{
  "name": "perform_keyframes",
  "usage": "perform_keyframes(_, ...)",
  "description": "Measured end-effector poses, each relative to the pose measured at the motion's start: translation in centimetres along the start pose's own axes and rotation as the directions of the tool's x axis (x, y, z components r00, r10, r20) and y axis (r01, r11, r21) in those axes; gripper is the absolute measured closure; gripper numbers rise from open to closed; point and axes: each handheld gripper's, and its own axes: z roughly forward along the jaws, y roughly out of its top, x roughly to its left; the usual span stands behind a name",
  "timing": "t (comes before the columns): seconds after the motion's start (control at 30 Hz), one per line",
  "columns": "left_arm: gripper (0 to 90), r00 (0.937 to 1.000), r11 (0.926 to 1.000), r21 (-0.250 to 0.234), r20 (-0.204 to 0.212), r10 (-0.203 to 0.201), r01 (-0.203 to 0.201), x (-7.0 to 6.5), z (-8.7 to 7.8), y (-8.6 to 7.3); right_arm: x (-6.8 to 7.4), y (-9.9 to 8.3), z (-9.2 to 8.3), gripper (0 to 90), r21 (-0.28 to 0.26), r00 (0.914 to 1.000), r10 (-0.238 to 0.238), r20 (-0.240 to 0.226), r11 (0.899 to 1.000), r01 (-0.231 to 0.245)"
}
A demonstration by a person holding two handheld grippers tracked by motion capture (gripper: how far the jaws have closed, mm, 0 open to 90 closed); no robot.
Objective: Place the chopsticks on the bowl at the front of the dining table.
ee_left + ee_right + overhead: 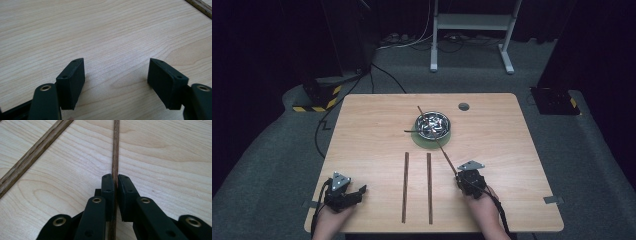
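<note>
A thin brown wooden stick (445, 154) runs slanting from the metal bowl (449, 125) down to my right gripper (458, 175). In the right gripper view my right gripper (116, 178) is shut on this stick (115, 150), with both pads pressing its sides just above the table. Two more wooden sticks (405, 187) (429, 187) lie side by side on the table in front of the bowl. My left gripper (361, 191) rests at the near left corner, and in the left gripper view it (116, 72) stands open over bare wood.
The bowl sits on a green round mat (424, 142) and holds shiny bits; a thin dark rod (409, 131) sticks out to its left. A grey hole cover (463, 106) is at the far edge. One lying stick (32, 152) passes left of my right gripper.
</note>
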Motion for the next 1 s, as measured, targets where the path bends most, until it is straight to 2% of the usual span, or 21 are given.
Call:
perform_keyframes(0.17,30.3,1.0000,1.0000,0.000,0.000,0.000,0.000,0.00,0.00,0.00,-0.19,0.43,0.24,81.1,0.008,0.9999,-0.011,-0.003,1.000,0.011)
perform_keyframes(0.4,30.2,1.0000,1.0000,-0.001,0.001,-0.003,0.003,0.01,0.01,-0.01,-0.28,0.75,0.37,82.3,0.021,0.9999,0.009,-0.006,1.000,-0.008)
perform_keyframes(0.73,30.2,1.0000,1.0000,0.000,0.000,0.000,0.000,0.00,0.00,0.00,-0.05,0.16,-0.21,79.0,0.024,1.0000,0.004,-0.003,1.000,-0.004)
perform_keyframes(0.87,30.2,1.0000,1.0000,0.000,0.000,-0.001,0.001,0.00,0.00,0.00,-0.16,0.08,-0.17,83.4,0.020,1.0000,0.005,-0.004,1.000,-0.005)
perform_keyframes(1.0,30.2,1.0000,1.0000,0.000,0.001,0.000,0.000,0.00,0.00,0.00,-0.19,0.27,-0.13,83.6,0.023,1.0000,0.004,-0.003,1.000,-0.004)
